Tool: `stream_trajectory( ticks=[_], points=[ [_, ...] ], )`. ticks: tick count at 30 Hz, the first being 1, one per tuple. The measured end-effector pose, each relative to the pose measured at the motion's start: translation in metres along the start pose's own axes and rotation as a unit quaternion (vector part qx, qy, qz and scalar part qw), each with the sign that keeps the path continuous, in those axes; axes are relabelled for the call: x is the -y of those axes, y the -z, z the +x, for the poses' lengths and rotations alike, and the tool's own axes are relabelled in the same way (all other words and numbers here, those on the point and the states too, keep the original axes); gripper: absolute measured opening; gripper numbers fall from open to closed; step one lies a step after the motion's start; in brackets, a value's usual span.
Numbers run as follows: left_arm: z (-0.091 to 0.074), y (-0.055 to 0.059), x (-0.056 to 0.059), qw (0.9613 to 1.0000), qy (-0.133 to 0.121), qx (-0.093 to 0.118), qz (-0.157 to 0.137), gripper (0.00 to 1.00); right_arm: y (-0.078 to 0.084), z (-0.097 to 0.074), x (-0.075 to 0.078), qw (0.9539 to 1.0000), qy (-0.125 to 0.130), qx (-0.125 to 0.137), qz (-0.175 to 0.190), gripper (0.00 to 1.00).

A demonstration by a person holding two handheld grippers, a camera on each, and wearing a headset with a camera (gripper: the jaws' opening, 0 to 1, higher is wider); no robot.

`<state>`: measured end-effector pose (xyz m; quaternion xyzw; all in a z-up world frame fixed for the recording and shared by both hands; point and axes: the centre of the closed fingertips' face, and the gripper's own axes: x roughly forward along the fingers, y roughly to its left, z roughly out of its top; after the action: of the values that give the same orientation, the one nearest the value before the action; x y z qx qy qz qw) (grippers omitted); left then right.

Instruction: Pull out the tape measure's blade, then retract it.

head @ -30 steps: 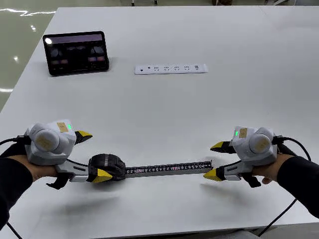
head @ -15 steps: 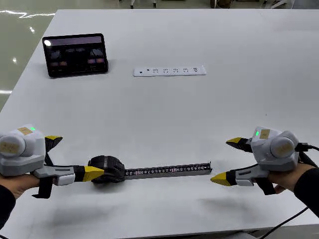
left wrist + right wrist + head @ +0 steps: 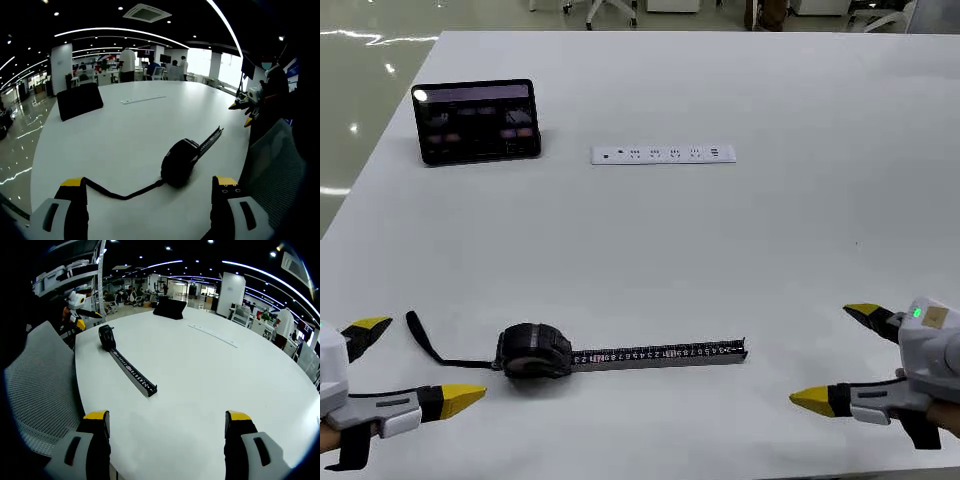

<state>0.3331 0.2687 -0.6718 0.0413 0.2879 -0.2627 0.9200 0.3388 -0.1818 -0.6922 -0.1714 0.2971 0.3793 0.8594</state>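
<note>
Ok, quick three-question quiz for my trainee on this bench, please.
1. True or false: the black round tape measure lies on the white table with its marked blade pulled out.
2. The left gripper is: A) shut on the tape measure; B) open, apart from it; C) shut on the blade.
3. What thin black thing trails from the tape measure, opposite the blade?
Key: true; B; wrist strap.

The right gripper (image 3: 167, 416) hangs, jaws wide apart, over the table (image 3: 215, 365), clear of the tape (image 3: 106, 336) and its drawn-out blade (image 3: 132, 372).
</note>
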Motion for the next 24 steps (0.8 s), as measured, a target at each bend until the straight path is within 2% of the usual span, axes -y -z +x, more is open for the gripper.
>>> stream_trajectory(
  ticks=[8, 11, 17, 24],
  points=[
    [-0.015, 0.008, 0.001, 0.9999, -0.003, 0.013, -0.006, 1.00, 0.024, -0.021, -0.010, 0.9997, 0.020, -0.009, 0.015, 0.95],
    [-0.015, 0.010, 0.000, 0.9999, -0.003, 0.012, -0.003, 1.00, 0.025, -0.022, -0.012, 0.9996, 0.022, -0.009, 0.015, 0.97],
    [-0.015, 0.013, 0.007, 0.9999, 0.006, 0.004, 0.011, 1.00, 0.023, -0.018, -0.014, 0.9997, 0.016, -0.004, 0.017, 1.00],
    [-0.016, 0.014, 0.010, 0.9999, 0.006, 0.006, 0.006, 1.00, 0.022, -0.015, -0.015, 0.9997, 0.009, -0.006, 0.021, 0.99]
  ],
)
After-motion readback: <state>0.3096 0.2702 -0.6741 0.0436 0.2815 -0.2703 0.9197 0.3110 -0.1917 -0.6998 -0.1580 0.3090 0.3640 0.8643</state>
